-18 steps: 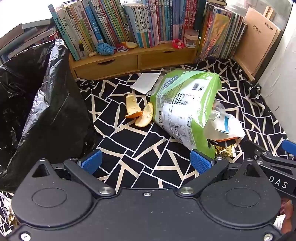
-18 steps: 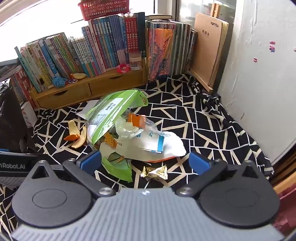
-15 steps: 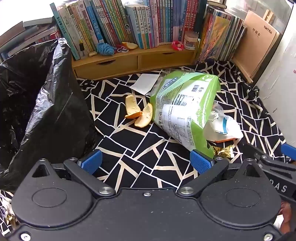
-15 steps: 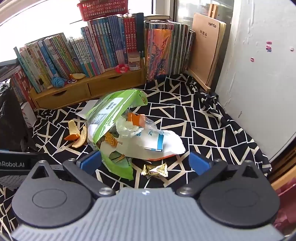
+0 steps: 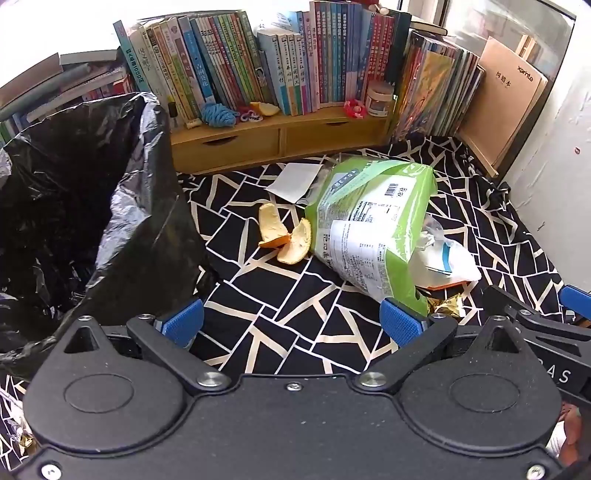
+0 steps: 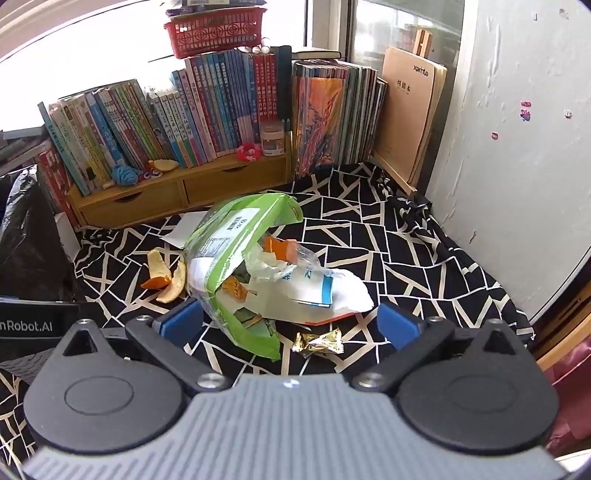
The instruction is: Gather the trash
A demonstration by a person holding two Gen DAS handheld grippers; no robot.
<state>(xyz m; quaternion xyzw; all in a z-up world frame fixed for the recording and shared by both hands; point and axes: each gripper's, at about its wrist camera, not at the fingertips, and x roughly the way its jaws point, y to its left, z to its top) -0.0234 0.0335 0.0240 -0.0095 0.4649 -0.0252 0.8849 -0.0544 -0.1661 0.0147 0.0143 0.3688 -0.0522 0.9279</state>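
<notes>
A large green snack bag [image 5: 369, 221] [image 6: 229, 243] lies on the black patterned cloth [image 5: 295, 314], partly over a white wrapper [image 5: 447, 258] [image 6: 321, 291]. Orange peels [image 5: 284, 236] [image 6: 164, 275] rest to its left, a gold foil wrapper [image 6: 317, 341] [image 5: 445, 306] at its near end, a white paper [image 5: 295, 177] behind it. A black trash bag [image 5: 74, 221] stands open at the left. My left gripper [image 5: 291, 325] is open, its right pad beside the green bag's corner. My right gripper [image 6: 290, 325] is open just short of the bags and foil.
A low wooden shelf with drawers [image 5: 277, 140] carries a row of books [image 6: 207, 107] along the back. Magazines and a brown board [image 6: 410, 110] lean at the right, beside a white wall [image 6: 517, 166]. A red basket [image 6: 218, 33] tops the books.
Both grippers have lifted and pulled back a little, so the trash sits slightly farther off in both views. Nothing was grasped.
</notes>
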